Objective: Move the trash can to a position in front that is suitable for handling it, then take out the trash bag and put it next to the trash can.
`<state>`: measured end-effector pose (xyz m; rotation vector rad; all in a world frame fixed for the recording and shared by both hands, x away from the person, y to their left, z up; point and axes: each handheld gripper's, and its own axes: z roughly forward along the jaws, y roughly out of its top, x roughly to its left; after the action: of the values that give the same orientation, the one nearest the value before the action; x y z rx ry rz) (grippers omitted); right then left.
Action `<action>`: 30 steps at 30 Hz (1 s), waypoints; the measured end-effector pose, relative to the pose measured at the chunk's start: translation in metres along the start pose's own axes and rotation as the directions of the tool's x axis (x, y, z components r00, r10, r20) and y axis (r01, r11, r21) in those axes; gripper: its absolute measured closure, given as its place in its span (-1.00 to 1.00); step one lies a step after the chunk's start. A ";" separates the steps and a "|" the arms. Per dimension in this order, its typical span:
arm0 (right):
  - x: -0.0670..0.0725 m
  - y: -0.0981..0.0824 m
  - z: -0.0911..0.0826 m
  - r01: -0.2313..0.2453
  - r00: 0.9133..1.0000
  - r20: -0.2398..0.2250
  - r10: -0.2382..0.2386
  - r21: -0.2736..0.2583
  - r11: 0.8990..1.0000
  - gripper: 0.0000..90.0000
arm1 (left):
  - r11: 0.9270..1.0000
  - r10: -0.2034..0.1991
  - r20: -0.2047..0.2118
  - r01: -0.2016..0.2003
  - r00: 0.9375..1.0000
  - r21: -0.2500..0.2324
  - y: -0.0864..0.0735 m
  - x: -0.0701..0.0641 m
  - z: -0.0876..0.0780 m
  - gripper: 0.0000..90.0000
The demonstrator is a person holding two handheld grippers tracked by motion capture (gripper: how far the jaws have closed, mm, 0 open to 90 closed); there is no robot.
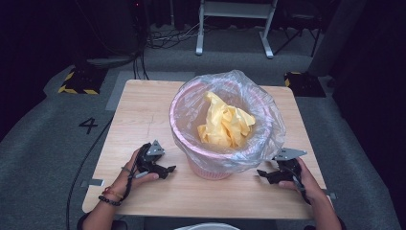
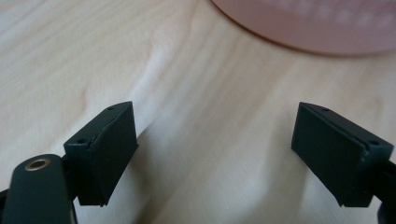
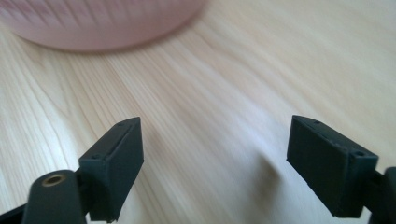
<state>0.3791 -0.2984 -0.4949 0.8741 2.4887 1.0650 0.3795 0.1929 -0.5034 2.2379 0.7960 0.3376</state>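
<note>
Bin: pink bin (image 1: 210,170) with clear liner (image 1: 268,124) stands at centre of surface (image 1: 143,110), yellow crumpled sheet (image 1: 225,124) inside | Left tongs (image 1: 167,170): at bin's 8 o'clock, jaws wide, nothing between | Right tongs (image 1: 262,175): at bin's 4 o'clock, jaws wide, nothing between | Both apart from bin.
</note>
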 end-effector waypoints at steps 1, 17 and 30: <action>-0.002 -0.003 -0.002 -0.028 1.000 0.004 0.028 0.008 1.000 -0.59 | 1.000 -0.002 -0.005 0.002 1.000 0.003 -0.004 -0.004 -0.004 -0.69; -0.012 -0.016 -0.004 -0.083 0.995 0.052 0.083 -0.010 0.997 -0.68 | 1.000 -0.012 -0.010 0.012 1.000 0.000 -0.012 -0.015 -0.012 -0.69; -0.017 -0.009 -0.014 -0.135 0.988 0.063 0.142 -0.102 0.986 -0.50 | 1.000 -0.010 -0.008 0.010 1.000 0.001 -0.012 -0.014 -0.012 -0.69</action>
<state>0.3816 -0.3217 -0.4908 1.0485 2.3260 1.1684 0.3576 0.1969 -0.5036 2.2346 0.8112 0.3410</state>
